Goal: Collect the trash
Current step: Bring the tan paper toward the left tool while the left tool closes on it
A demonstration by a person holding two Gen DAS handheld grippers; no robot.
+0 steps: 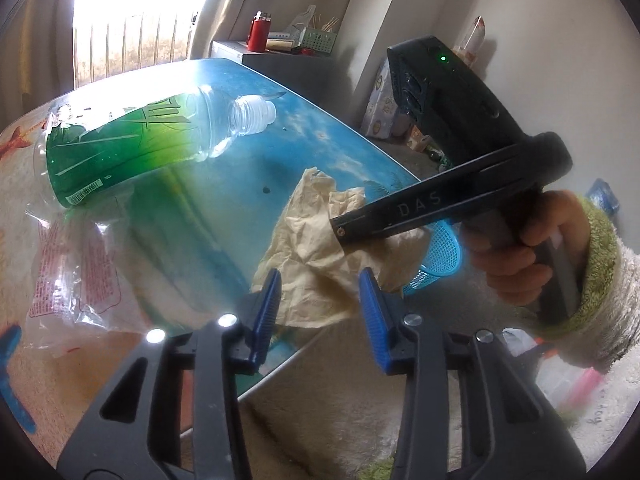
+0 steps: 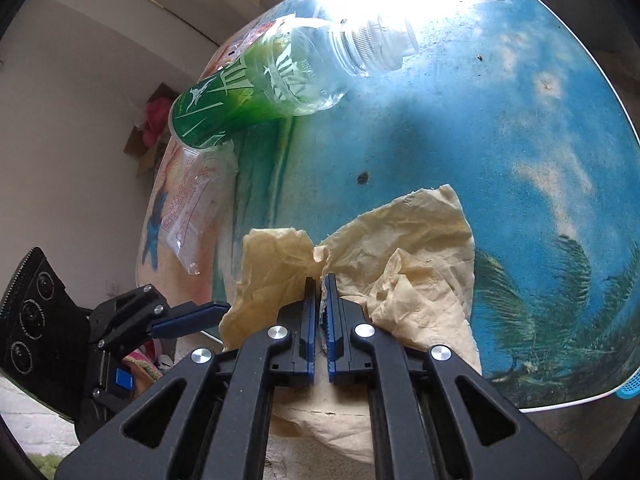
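One crumpled tissue [image 2: 400,248] sits pinched in the right gripper [image 2: 323,280] at table edge [image 2: 560,406].

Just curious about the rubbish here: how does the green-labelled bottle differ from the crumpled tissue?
The plastic bottle is rigid, clear and green-labelled; the tissue is soft, cream and crumpled. The bottle lies untouched on its side; the tissue is pinched by the right gripper. Both rest on the blue table.
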